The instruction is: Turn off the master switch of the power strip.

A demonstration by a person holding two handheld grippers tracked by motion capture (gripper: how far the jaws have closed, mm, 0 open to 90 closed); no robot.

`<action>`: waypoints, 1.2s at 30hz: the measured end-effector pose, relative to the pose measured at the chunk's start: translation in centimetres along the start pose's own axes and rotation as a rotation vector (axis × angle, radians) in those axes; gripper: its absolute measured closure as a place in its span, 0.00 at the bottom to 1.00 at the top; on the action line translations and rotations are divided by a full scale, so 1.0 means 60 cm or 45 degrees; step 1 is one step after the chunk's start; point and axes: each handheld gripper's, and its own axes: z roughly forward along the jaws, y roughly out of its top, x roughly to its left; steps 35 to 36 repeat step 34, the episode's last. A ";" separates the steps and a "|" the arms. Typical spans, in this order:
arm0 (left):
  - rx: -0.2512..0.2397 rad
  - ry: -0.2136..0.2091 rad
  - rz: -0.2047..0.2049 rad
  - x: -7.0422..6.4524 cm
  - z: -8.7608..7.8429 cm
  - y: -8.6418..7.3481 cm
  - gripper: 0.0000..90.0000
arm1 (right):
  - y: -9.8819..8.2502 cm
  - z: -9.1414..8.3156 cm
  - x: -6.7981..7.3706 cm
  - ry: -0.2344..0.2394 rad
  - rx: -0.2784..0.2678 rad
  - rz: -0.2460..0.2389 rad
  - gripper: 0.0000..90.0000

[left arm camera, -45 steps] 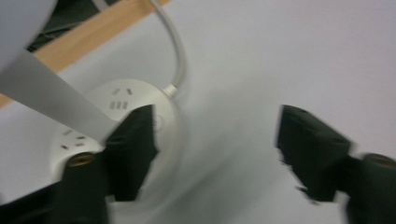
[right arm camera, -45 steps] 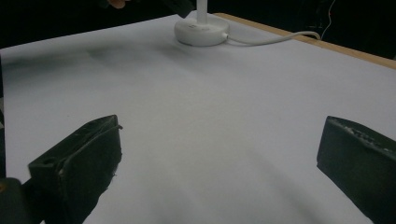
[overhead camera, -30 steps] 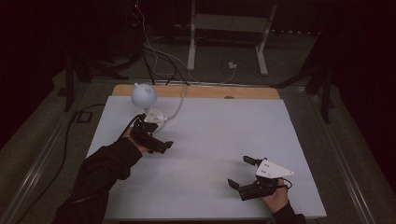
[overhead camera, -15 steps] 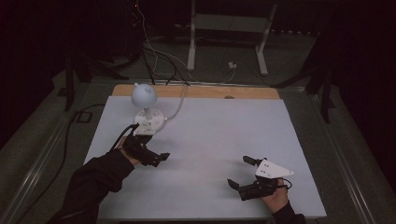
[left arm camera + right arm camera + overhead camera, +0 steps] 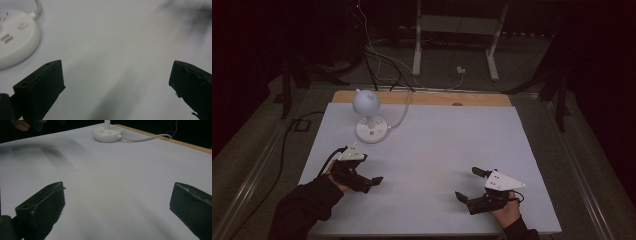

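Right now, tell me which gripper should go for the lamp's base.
Left. The left gripper sits open on the lamp's side of the table, with the lamp base just ahead of it. The right gripper, also open, is across the table, much farther off.

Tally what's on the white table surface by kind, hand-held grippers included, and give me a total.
Desk lamps: 1, white, round base, cord trailing off the back edge
Hand-held grippers: 2, the left gripper and the right gripper, each with jaws spread and nothing between them
Total: 3
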 end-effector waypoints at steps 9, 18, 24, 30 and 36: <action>0.046 -0.003 -0.029 0.000 -0.002 -0.057 0.00 | -0.001 0.002 0.000 -0.002 0.005 -0.002 0.00; 0.038 0.003 -0.028 -0.008 -0.009 -0.101 0.00 | -0.001 0.001 -0.001 -0.001 0.008 0.003 0.00; 0.025 0.016 0.011 -0.017 -0.012 -0.137 0.00 | -0.002 0.001 -0.002 0.001 0.011 0.002 0.00; -0.001 0.014 0.022 -0.016 -0.007 -0.145 0.00 | -0.002 0.002 -0.003 0.005 0.014 0.001 0.00; -0.026 0.023 0.014 -0.015 -0.008 -0.142 0.00 | -0.002 0.002 -0.002 0.008 0.018 -0.003 0.00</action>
